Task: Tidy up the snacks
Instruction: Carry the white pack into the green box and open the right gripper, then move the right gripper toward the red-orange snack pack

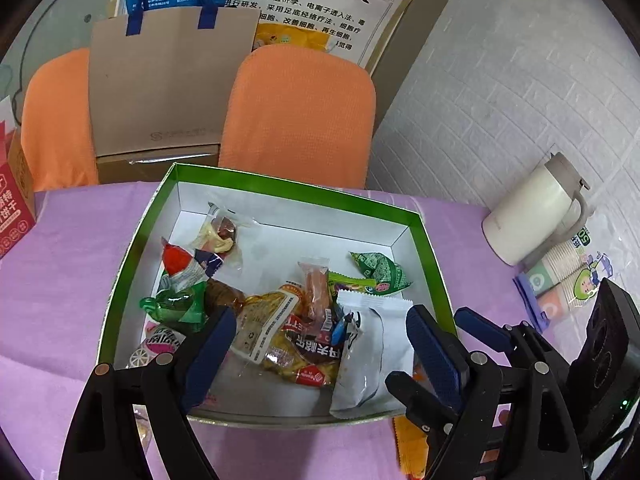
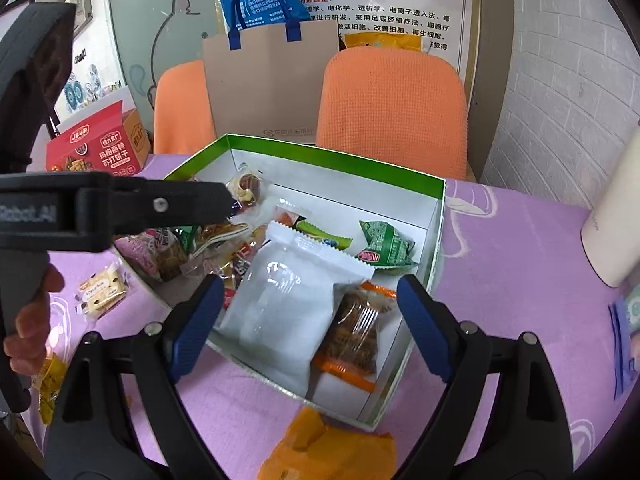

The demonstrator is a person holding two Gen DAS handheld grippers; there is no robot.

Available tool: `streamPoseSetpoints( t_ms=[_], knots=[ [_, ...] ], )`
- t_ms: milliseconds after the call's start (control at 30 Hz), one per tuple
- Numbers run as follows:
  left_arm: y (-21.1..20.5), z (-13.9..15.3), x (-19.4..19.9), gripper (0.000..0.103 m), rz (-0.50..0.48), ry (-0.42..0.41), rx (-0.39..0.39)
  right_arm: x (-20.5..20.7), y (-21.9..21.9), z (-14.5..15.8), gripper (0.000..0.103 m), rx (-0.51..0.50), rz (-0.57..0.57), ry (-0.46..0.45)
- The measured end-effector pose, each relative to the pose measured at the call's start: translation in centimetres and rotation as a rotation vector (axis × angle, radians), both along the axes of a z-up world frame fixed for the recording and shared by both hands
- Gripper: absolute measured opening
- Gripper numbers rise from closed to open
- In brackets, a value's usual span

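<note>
Both grippers above the green-rimmed box (image 1: 416,216), jaws spread wide, nothing between the pads. Left gripper (image 1: 320,344) over the near half of the box, blue pads apart on either side of the snack pile but pressing on none of it. Right gripper (image 2: 310,320) the same, framing the white pouch (image 2: 288,308) and the orange-edged brown snack (image 2: 356,332) beside it, without contact as far as visible.

Most snacks already inside the box: the white pouch leaning against the near wall, a green triangular packet (image 2: 384,246) alone toward the far right corner, a heap of mixed wrappers (image 1: 280,328) on the left side. Pile uneven — probably dropped in rather than arranged, hence the crowding at one side and bare white floor at the back.

Not yet collected, on the purple tablecloth (image 2: 512,248): a small cracker pack (image 2: 102,290) left of the box, a yellow wrapper (image 2: 50,384) near the hand (image 2: 28,320) on the left gripper's handle, and an orange packet (image 2: 328,444) just in front of the box's near corner.

Judgement: wide jaws above the box fit a release just made, or readiness for the next pick — likely the loose packs outside. Orange packet nearest to the right gripper, so the easiest next target.
</note>
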State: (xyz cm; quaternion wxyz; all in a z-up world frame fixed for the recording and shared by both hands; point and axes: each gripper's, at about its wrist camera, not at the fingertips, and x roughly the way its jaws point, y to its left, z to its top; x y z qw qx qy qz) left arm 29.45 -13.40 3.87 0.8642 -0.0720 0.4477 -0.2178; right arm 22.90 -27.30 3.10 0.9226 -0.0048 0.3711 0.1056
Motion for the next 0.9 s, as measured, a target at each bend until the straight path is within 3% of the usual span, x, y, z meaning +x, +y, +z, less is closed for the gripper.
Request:
streamPoseSetpoints(
  t_ms=[167,233,267,433,567,700,900],
  knots=[
    [0.7,1.6,-3.2,0.090,0.011,-0.065,0.059,-3.3,-0.3,1.6,0.089,0.065,0.003,0.001],
    [0.9,2.4,-4.7,0.101,0.013,-0.102,0.094,-4.9,-0.4,2.4,0.095,0.080,-0.002,0.002],
    [1.1,2.7,-5.8,0.102,0.003,-0.117,0.091,-5.8,-0.4,2.7,0.101,0.084,0.000,-0.007],
    [2.7,3.8,-11.3,0.103,-0.033,-0.173,0.055,-11.2,-0.4,3.6,0.102,0.065,-0.007,-0.063],
    [3.6,3.5,-15.2,0.103,-0.027,-0.193,0.065,-15.5,0.1,2.6,0.102,0.057,0.004,-0.114],
    [3.7,2.3,-18.9,0.103,0.051,-0.265,0.247,-18.6,0.4,-0.2,0.102,0.087,-0.042,-0.096],
    [4.9,-0.9,-21.9,0.103,0.078,-0.199,0.217,-20.2,0.9,-2.7,0.102,0.098,-0.076,-0.073]
  ],
)
